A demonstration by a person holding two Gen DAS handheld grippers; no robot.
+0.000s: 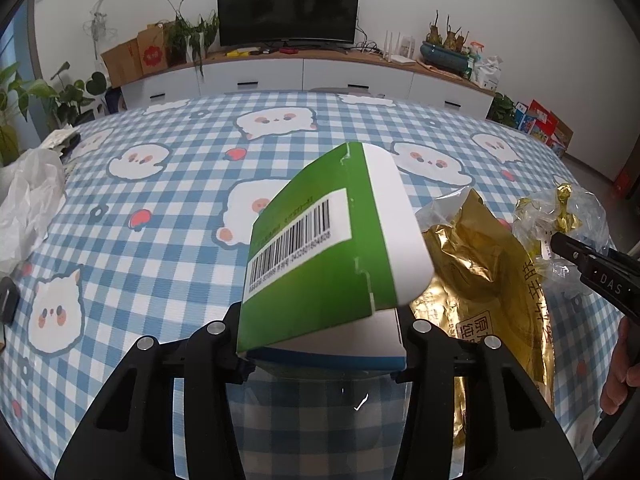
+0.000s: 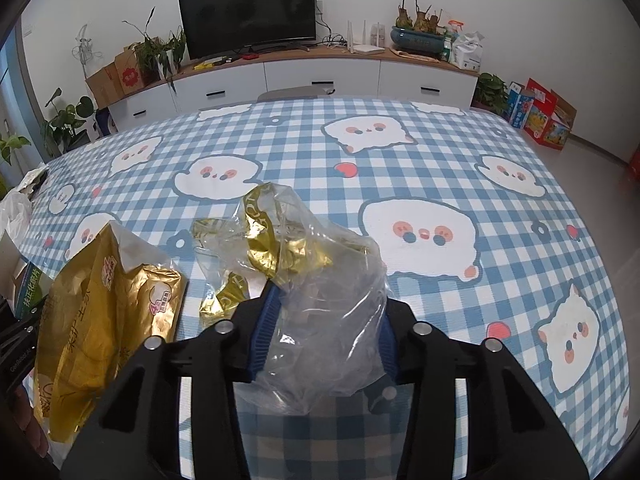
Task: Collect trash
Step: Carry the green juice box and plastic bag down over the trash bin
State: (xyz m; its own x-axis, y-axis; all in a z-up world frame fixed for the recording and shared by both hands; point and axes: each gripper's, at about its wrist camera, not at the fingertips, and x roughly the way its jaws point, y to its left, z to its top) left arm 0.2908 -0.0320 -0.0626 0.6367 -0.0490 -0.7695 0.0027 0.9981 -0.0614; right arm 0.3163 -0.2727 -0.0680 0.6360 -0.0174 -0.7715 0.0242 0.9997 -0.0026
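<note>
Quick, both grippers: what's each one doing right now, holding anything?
Left gripper: closed on the green and white box.
Right gripper: closed on the crumpled clear plastic wrapper with gold trim.

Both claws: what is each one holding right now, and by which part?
Left claw grips the green-and-white box by its near end. Right claw grips the crumpled clear plastic wrapper by its near bunched end.

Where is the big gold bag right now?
The gold bag lies on the checkered table, between the green box on its left and the clear crinkly wrapper on its right.
</note>
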